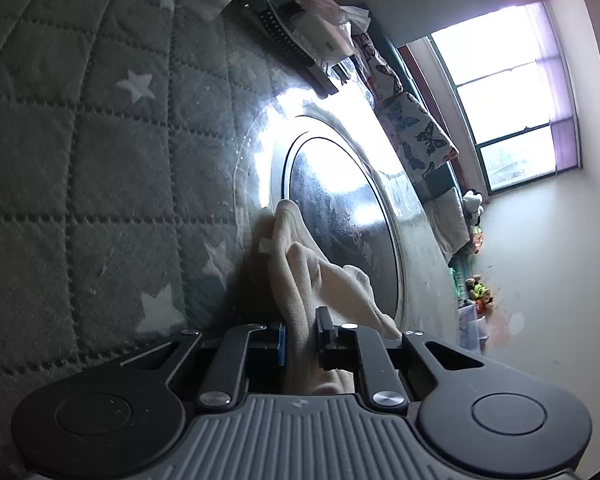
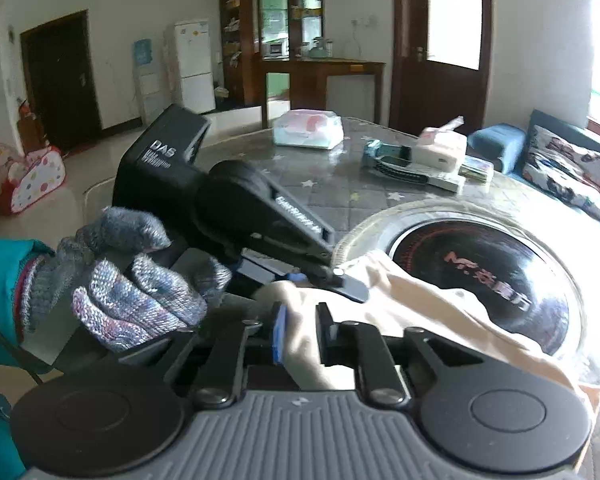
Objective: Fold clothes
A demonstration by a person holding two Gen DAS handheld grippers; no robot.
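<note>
A cream garment [image 2: 420, 304] lies bunched on a round black glass disc [image 2: 480, 264] set in the grey star-quilted table [image 2: 332, 188]. My right gripper [image 2: 302, 334] is shut on one end of the cloth. A gloved hand [image 2: 140, 280] holds the left gripper [image 2: 324, 280] close in front of it, pinching the same cloth. In the left wrist view, tilted sideways, the left gripper [image 1: 303, 338] is shut on a fold of the cream garment [image 1: 300, 264] at the edge of the disc [image 1: 340, 200].
A pack of wipes [image 2: 308, 128] and a tissue box on a stack of items [image 2: 432, 156] sit at the table's far side. A blue sofa with butterfly cushions [image 2: 568, 168] stands to the right, under a bright window [image 1: 508, 92].
</note>
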